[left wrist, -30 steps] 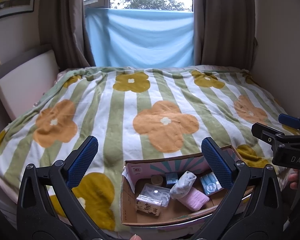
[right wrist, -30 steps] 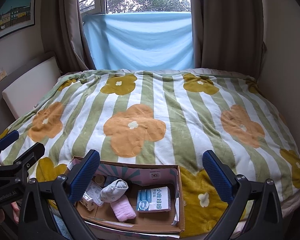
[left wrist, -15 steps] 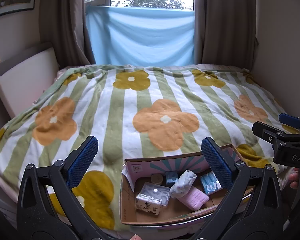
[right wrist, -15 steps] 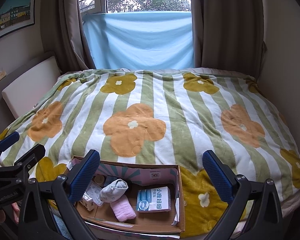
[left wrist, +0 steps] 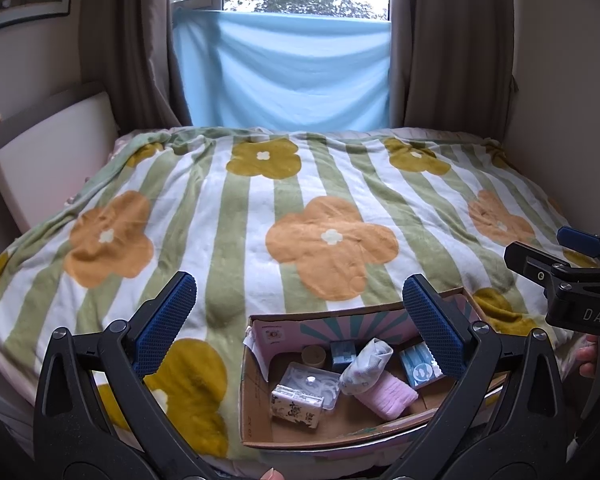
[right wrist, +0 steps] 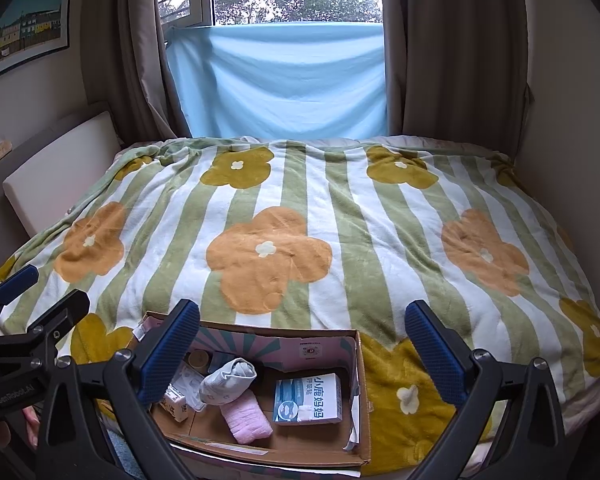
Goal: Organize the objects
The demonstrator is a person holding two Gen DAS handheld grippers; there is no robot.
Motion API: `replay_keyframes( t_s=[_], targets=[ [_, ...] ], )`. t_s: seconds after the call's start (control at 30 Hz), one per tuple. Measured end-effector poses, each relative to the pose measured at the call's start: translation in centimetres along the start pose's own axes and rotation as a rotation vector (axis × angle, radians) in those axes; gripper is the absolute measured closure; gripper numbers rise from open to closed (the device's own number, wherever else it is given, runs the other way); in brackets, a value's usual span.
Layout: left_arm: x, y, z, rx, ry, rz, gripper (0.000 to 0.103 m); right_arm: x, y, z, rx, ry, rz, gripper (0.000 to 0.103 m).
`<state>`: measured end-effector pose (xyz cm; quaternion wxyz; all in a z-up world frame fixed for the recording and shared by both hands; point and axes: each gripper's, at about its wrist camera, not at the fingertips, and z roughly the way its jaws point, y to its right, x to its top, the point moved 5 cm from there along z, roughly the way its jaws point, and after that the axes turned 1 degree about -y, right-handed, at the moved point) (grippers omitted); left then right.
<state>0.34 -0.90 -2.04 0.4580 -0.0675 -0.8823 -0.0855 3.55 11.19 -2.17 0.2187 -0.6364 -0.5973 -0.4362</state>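
An open cardboard box (left wrist: 256, 408) (right wrist: 362, 400) sits at the near edge of the bed. It holds a rolled grey sock (left wrist: 366, 366) (right wrist: 228, 380), a folded pink cloth (left wrist: 388, 394) (right wrist: 246, 418), a blue-and-white carton (right wrist: 308, 398) (left wrist: 418, 364), a small tissue pack (left wrist: 296, 404) (right wrist: 174, 402), a clear plastic tray (left wrist: 312, 384), a small blue box (left wrist: 343, 351) and a round wooden lid (left wrist: 314, 356). My left gripper (left wrist: 300, 320) is open and empty above the box. My right gripper (right wrist: 304, 344) is open and empty above it too.
The bed carries a green-striped flower blanket (left wrist: 300, 208) (right wrist: 300, 216). A white headboard cushion (left wrist: 48, 168) lies at the left. Brown curtains and a blue cloth (left wrist: 284, 76) hang at the window behind. A wall stands at the right.
The left gripper has risen slightly and shows more of the window. The right gripper has hardly moved. Both stay open.
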Motion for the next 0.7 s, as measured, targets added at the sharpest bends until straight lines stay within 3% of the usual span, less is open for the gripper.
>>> replay_keyframes(
  t_s=[0.33,0.53,0.7],
  targets=[
    [-0.34,0.40,-0.30,0.035,0.009,0.007,0.000,0.01,0.00,0.01,-0.001,0.000,-0.001,0.001],
    [-0.71,0.45,0.05,-0.014,0.000,-0.021,0.000,0.04,0.01,0.01,0.000,-0.001,-0.003,0.001],
    [-0.62,0.26,0.04,0.010,0.023,-0.013,0.000,-0.02,0.03,0.21,-0.002,-0.004,-0.003,0.001]
  ],
)
